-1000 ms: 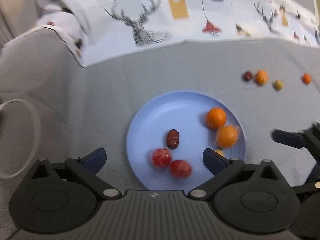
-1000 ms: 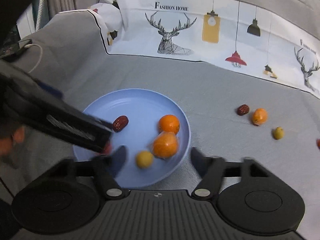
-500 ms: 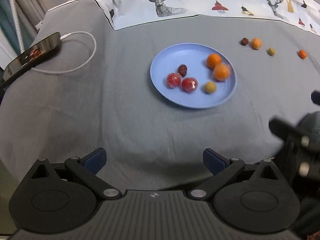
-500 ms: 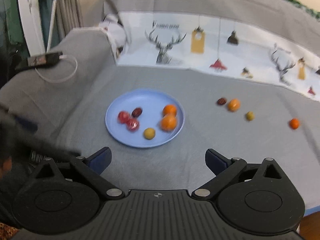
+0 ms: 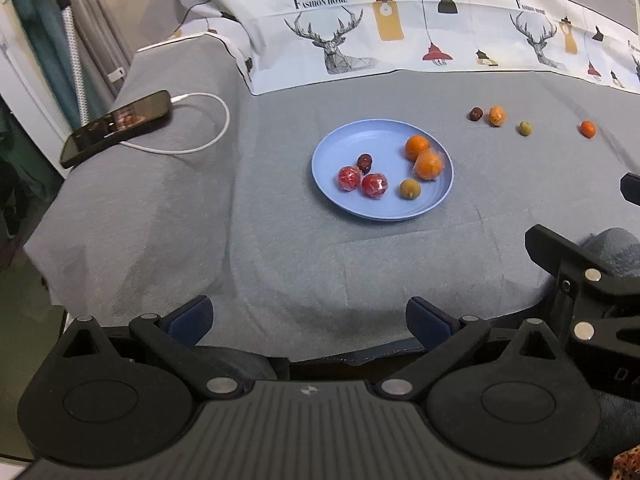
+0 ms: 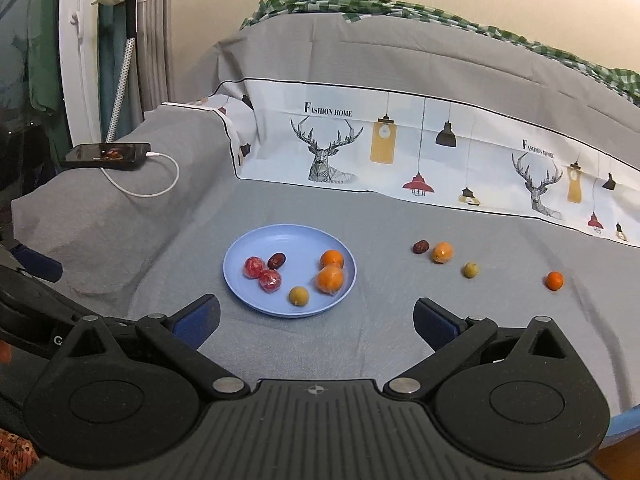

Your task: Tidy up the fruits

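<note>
Matt plastic plate [image 5: 344, 204], grey cloth [image 5: 280, 264]

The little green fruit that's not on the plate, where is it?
In the right wrist view the little green fruit lies on the grey cloth, right of the blue plate, between the wrapped orange and the small orange.

left gripper [image 5: 308, 312]: backs way off the blue plate [image 5: 352, 142], jaws wide, empty
right gripper [image 6: 316, 316]: pulls back from the plate too, jaws have just been opening, nothing between them
yellow-green fruit [image 6: 299, 295]: now sitting free on the plate
</note>
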Available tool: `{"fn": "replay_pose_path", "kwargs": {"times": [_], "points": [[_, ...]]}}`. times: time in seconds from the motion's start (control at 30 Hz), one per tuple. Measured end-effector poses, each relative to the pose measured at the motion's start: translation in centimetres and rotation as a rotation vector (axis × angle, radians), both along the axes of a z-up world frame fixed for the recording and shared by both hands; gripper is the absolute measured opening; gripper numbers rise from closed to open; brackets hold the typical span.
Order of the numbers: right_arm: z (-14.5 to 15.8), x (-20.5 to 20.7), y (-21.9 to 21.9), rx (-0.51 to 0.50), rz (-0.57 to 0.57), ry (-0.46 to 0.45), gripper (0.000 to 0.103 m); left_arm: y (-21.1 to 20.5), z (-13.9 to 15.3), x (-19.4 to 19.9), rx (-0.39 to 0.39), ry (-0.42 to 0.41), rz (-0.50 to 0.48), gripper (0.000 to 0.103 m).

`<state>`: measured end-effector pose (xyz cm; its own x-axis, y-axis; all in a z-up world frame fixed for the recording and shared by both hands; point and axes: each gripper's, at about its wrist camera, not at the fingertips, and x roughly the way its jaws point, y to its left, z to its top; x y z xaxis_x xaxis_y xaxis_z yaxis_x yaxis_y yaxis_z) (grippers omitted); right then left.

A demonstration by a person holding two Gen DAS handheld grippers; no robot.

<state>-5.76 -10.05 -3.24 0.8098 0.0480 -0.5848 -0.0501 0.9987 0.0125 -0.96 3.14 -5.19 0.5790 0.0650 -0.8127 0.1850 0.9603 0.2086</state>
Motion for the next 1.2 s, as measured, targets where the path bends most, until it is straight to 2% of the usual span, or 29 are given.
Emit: {"fn": "replay_pose_path", "kwargs": {"times": [0.27, 1.2], "points": [[0.7, -1.5, 0.4, -0.007, 0.008, -0.034, 0.102, -0.1, 0.7, -0.9, 0.001, -0.024, 0.005, 0.103], [0.6, -1.3, 0.2, -0.01, -0.033, -0.02, 0.102, -0.7, 0.3, -0.2, 0.044, -0.007, -0.027, 0.103]]}}
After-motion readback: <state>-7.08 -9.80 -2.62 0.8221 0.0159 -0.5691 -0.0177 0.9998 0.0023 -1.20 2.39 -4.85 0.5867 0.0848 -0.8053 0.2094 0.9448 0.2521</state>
